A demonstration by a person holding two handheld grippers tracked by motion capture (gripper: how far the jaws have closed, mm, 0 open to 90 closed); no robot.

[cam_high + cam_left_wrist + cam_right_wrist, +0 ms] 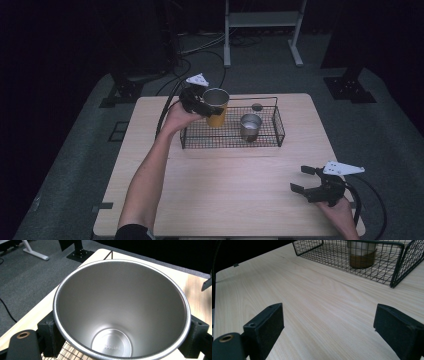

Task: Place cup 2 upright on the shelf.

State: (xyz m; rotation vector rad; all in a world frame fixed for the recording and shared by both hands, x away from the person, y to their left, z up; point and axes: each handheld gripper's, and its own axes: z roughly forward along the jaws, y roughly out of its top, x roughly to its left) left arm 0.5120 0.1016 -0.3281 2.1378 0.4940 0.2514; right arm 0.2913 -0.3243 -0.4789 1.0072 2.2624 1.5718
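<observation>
My left gripper (207,106) is clenched on the yellow steel-lined tumbler (216,108), held over the left end of the black wire basket (231,137). If I release high, it could tip against the smaller steel cup (250,126). My right gripper (305,180) idles released above the bench (225,190).

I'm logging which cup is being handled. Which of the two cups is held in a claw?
The yellow cup, clamped in the left claw above the wire basket. The smaller silver cup stands free inside it.

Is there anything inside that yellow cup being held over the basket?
Empty. The left gripper view looks straight into the yellow cup: bare steel walls and a clean, dry bottom.
</observation>
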